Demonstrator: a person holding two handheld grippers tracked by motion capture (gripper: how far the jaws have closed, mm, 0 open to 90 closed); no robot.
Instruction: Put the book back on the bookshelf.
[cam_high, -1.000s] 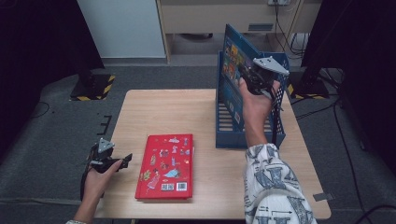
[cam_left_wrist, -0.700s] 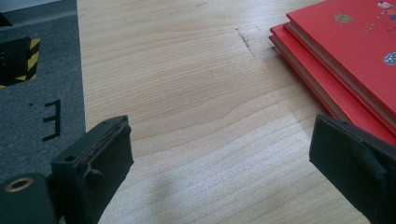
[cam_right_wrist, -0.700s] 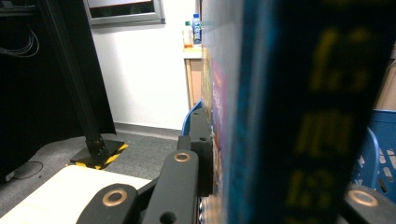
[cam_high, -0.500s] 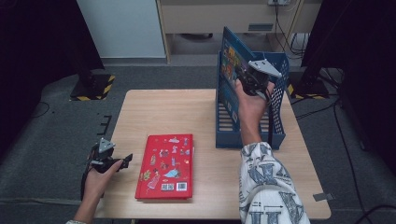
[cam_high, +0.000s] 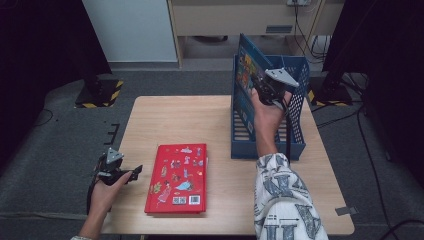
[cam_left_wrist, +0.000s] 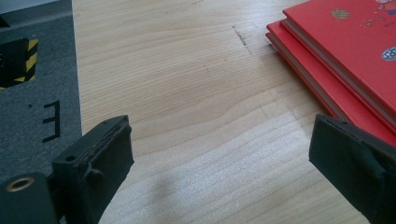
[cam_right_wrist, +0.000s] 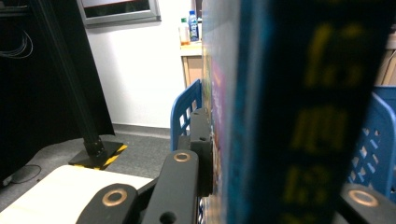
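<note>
A blue picture book (cam_high: 248, 70) stands upright inside the blue plastic rack (cam_high: 295, 125) at the table's right side, leaning by the rack's left wall. My right gripper (cam_high: 260, 86) is shut on this book; in the right gripper view its dark spine (cam_right_wrist: 303, 121) rises between the jaws, with one pad (cam_right_wrist: 201, 154) pressed on the cover. A stack of red books (cam_high: 177, 178) (cam_left_wrist: 345, 65) lies flat near the table's front. My left gripper (cam_high: 129, 174) (cam_left_wrist: 219, 172) rests low on the table left of that stack, open, with bare wood between its jaws.
The wooden table (cam_high: 180, 120) has free surface behind and left of the red stack. Grey floor with yellow-black stand feet (cam_high: 100, 92) lies beyond the left edge. A cable (cam_high: 288, 135) trails from the right gripper down over the rack.
My right gripper has sunk a little with the blue book, deeper into the rack. The left hand and the red stack have stayed put.
</note>
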